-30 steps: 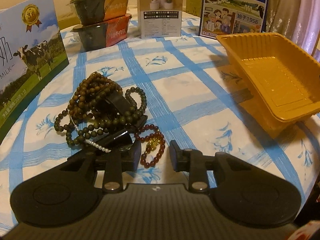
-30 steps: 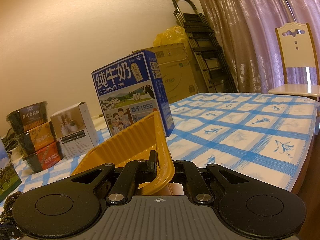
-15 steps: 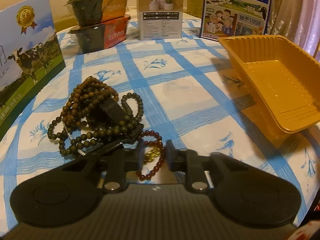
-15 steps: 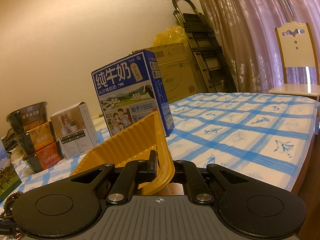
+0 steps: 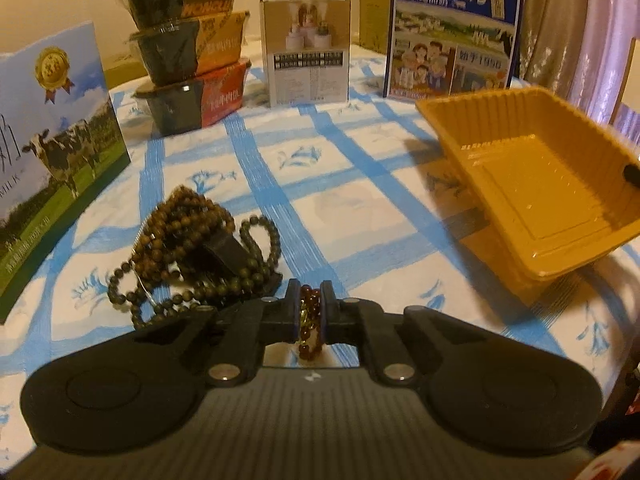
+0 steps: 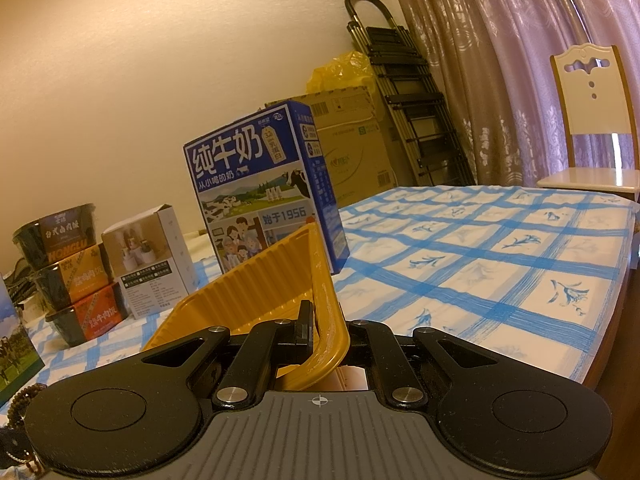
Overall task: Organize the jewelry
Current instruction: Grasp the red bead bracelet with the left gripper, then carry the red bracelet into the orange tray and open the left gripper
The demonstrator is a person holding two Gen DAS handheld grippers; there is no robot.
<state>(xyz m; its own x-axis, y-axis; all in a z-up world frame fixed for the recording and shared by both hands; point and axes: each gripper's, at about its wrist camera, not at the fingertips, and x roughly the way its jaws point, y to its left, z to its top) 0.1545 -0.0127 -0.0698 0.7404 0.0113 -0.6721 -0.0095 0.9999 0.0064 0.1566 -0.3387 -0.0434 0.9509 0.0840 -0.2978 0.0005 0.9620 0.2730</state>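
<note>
Left gripper [image 5: 308, 312] jaws closing, pads pressing dark red beaded bracelet [image 5: 309, 326] beside heaped brown bead strands [image 5: 192, 256]. Right gripper [image 6: 320, 332] clamps tilted yellow plastic tray [image 5: 532, 184] rim. Blue milk carton [image 6: 260, 188] reads "1956"; 3 stacked bowls [image 5: 188, 56], "HONGLU".

Red bead bracelet [image 5: 310, 322] pinched upright; brown bead strands [image 5: 192, 256] heaped; yellow tray [image 5: 536, 184] tilted.

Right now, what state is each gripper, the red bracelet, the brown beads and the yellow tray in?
Left gripper: fingers closing on the red bracelet.
Red bracelet: pinched between them.
Right gripper: shut on the tray's rim.
Yellow tray: tilted, empty.
Brown beads: heaped on the table.
</note>
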